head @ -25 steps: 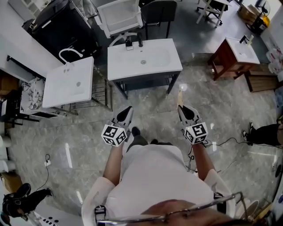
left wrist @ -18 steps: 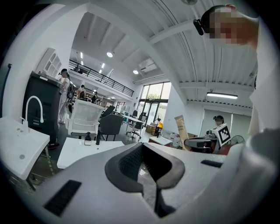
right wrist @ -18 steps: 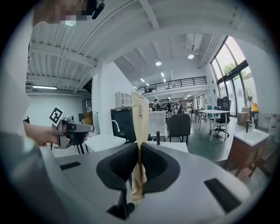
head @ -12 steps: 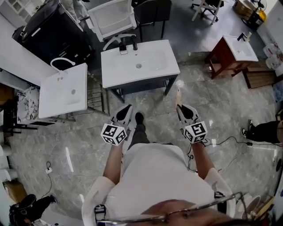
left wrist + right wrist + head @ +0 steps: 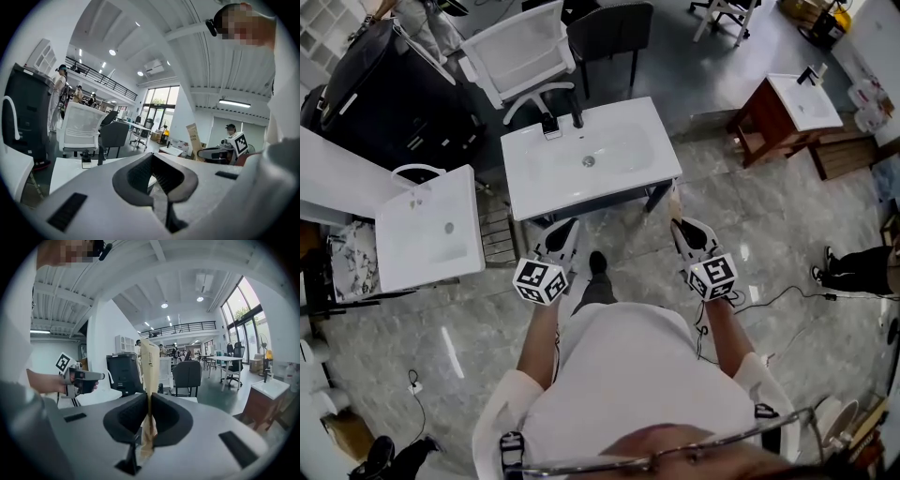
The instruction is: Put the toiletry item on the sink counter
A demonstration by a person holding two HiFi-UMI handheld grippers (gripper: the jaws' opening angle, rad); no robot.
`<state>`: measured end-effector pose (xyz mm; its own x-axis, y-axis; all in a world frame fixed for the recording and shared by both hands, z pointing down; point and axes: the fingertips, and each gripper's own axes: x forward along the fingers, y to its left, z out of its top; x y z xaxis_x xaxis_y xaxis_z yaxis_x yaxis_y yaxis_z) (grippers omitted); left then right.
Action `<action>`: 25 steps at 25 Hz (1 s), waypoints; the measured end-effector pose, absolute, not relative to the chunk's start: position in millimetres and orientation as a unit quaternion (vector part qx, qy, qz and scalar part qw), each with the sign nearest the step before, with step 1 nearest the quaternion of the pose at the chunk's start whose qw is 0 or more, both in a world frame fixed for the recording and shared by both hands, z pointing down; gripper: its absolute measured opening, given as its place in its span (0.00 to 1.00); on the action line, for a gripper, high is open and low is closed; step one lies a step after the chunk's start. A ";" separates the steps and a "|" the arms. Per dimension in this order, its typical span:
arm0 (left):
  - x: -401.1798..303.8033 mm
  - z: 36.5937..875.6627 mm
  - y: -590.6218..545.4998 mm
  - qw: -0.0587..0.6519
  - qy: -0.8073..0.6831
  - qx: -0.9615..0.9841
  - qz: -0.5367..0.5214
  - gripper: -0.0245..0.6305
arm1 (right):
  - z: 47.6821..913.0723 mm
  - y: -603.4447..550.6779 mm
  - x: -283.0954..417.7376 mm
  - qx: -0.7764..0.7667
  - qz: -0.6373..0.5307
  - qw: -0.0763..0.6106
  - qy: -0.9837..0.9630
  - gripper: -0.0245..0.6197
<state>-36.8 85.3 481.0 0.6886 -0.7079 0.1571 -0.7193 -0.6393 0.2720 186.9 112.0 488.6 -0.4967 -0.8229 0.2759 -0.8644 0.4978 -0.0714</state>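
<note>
Sink counter (image 5: pixel 534 178) is standing just ahead of both grippers. I am seeing the right gripper (image 5: pixel 680 225) clamping the tan toiletry item (image 5: pixel 674 201) by its lower end, the rest sticking out past the jaws, off the counter near its right corner. The left gripper (image 5: pixel 565 231) is hanging clenched on nothing.
</note>
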 end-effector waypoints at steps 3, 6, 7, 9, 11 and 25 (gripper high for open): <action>-40.9 484.8 55.3 0.161 -0.382 0.910 0.029 0.04 | 496.3 83.1 178.3 0.498 0.113 0.107 -0.853 0.09; -46.3 490.1 22.9 0.170 -0.369 0.913 0.037 0.04 | 500.5 53.2 168.7 0.503 0.121 0.109 -0.849 0.09; -47.3 490.0 10.9 0.169 -0.365 0.915 0.039 0.04 | 500.8 42.2 166.5 0.506 0.122 0.109 -0.847 0.09; -49.8 487.5 -13.4 0.164 -0.358 0.918 0.041 0.04 | 500.1 21.1 162.4 0.512 0.122 0.110 -0.843 0.09; -53.4 487.1 -35.3 0.162 -0.351 0.921 0.044 0.04 | 498.3 4.0 157.8 0.518 0.122 0.113 -0.839 0.09; -64.4 506.3 -99.0 0.184 -0.338 0.921 0.055 0.04 | 506.9 -48.2 143.4 0.523 0.140 0.131 -0.830 0.09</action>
<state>-64.4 -99.0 506.3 0.7649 -0.6031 0.2263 -0.6437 -0.7032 0.3019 143.4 -48.2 506.9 -0.4183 -0.8324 0.3637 -0.9056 0.4133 -0.0955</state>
